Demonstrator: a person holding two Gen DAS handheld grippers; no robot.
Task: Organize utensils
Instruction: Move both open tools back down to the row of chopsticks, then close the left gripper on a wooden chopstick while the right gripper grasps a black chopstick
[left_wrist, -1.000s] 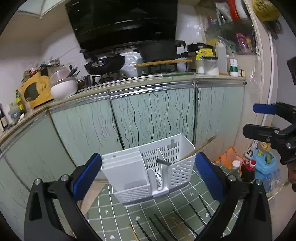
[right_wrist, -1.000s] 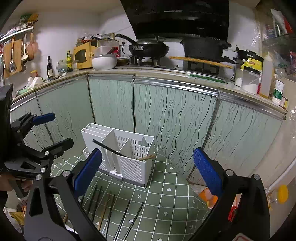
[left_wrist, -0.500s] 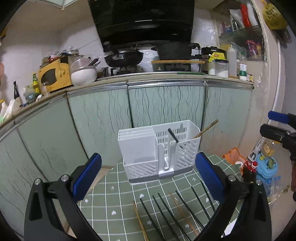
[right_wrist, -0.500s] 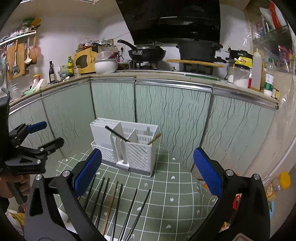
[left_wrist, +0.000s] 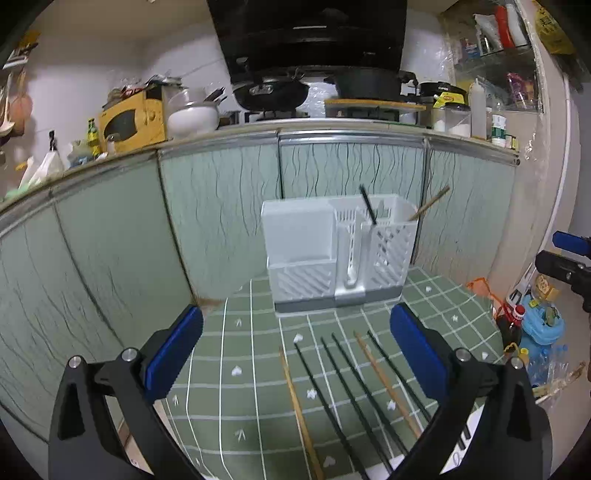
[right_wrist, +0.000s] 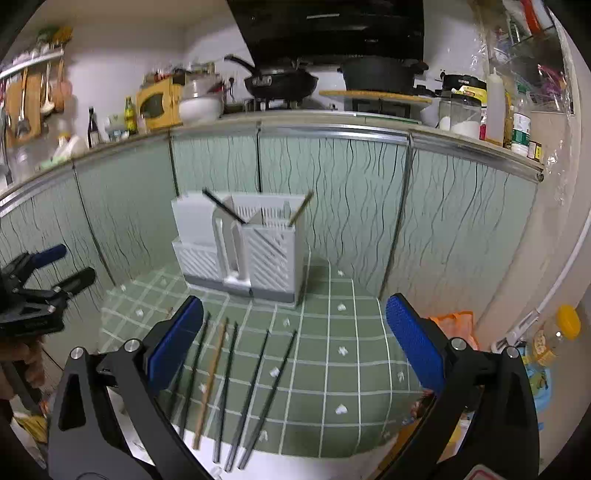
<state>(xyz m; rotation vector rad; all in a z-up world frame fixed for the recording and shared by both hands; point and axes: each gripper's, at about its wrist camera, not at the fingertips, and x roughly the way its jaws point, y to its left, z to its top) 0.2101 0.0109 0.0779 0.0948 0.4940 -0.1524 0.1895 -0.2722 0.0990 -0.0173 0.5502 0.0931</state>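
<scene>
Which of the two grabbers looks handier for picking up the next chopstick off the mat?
Probably the left gripper: its open jaws frame the loose chopsticks. In the right gripper view they lie off to the left.

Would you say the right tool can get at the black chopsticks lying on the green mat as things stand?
Probably yes: the right tool is open, holds nothing and points at the black chopsticks, which lie flat and uncovered on the green mat.
</scene>
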